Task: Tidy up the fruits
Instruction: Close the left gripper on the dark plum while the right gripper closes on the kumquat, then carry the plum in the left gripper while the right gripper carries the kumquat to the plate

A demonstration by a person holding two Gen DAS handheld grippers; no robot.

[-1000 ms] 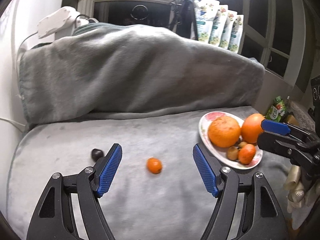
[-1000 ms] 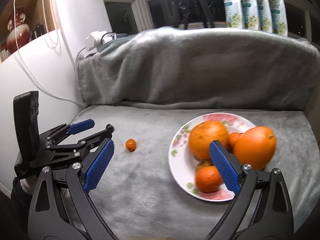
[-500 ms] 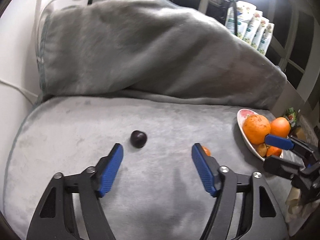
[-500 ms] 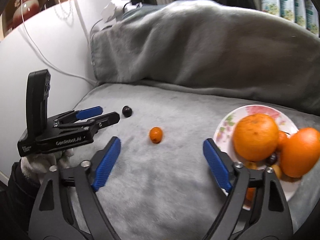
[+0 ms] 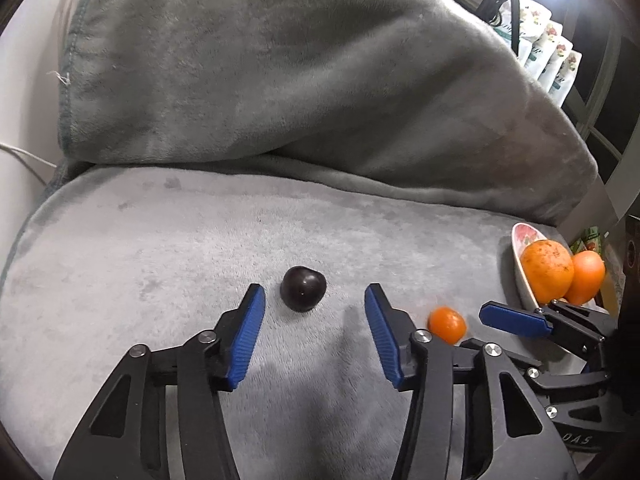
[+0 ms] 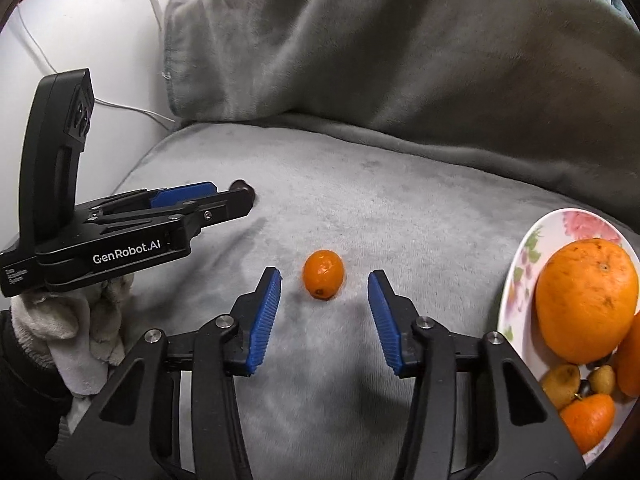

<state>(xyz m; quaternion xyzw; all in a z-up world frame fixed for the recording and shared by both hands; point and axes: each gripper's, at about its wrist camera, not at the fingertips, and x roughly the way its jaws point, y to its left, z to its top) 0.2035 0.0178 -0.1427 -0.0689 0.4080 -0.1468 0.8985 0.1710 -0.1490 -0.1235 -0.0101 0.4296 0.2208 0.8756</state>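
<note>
Left gripper (image 5: 314, 300) spread wide, low over the grey blanket (image 5: 168, 264), grasping nothing. Dark plum (image 5: 303, 288) just ahead of the gap between its blue pads, nearer the left pad, touching neither. Small orange kumquat (image 5: 447, 324) just outside the right pad of these tongs, resting on the blanket. Farther out on the same side, floral plate (image 5: 520, 268) seen edge-on, carrying a large orange (image 5: 547, 271) with a second orange (image 5: 588, 276) tucked behind it. Right gripper (image 6: 324, 286) likewise spread wide and gripping nothing, pads either side of the kumquat (image 6: 323, 275) but clear of it, fruit sitting just beyond the tips, a little toward the left pad. Off to the right of these tongs, the plate (image 6: 520, 280) holding the large orange (image 6: 586, 300), a smaller orange fruit (image 6: 588, 420) near the closest rim, and a few small brownish fruits (image 6: 562, 384) between them. Off to the left, the left gripper (image 6: 236, 196) seen side-on, held by a gloved hand (image 6: 76, 332), plum hidden behind its tip. Heaped blanket folds (image 6: 400, 48) rising beyond both tongs.
</note>
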